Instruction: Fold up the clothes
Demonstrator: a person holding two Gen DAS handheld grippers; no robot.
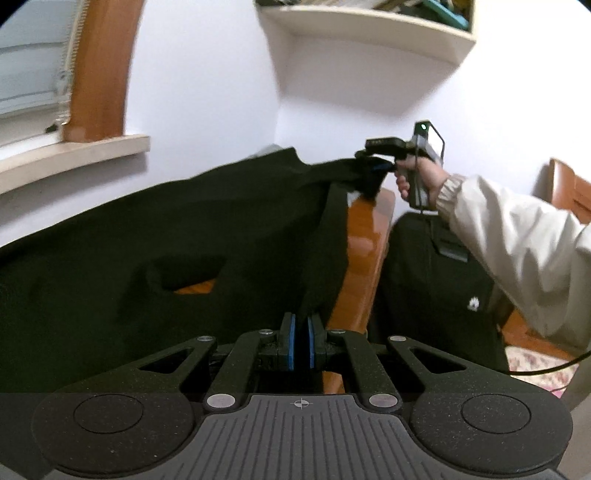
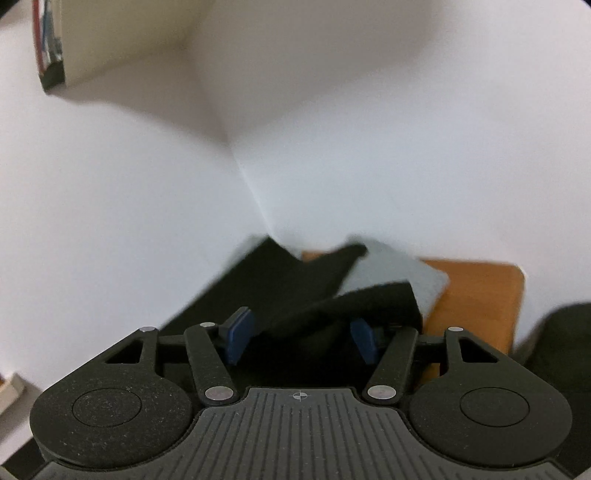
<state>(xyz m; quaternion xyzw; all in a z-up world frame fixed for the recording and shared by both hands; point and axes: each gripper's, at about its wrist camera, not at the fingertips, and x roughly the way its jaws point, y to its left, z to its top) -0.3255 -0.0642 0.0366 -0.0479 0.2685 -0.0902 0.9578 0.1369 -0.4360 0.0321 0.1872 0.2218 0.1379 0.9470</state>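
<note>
A black garment (image 1: 184, 240) is spread over an orange wooden table (image 1: 365, 240). My left gripper (image 1: 301, 343) is shut on the garment's near edge, and the cloth runs up from between the blue pads. At the table's far corner a hand (image 1: 421, 177) holds my right gripper (image 1: 373, 162) at the garment's far end. In the right wrist view the right gripper (image 2: 301, 336) has its blue pads (image 2: 240, 332) well apart. A bunched fold of the black garment (image 2: 295, 295) lies between them, and the pads' inner faces still show.
A grey folded cloth (image 2: 399, 269) lies under the garment on the table (image 2: 480, 295), close to the white wall corner. A black bag with a white logo (image 1: 436, 288) stands right of the table. A wall shelf (image 1: 369, 33) hangs above, and a window sill (image 1: 74, 155) is at left.
</note>
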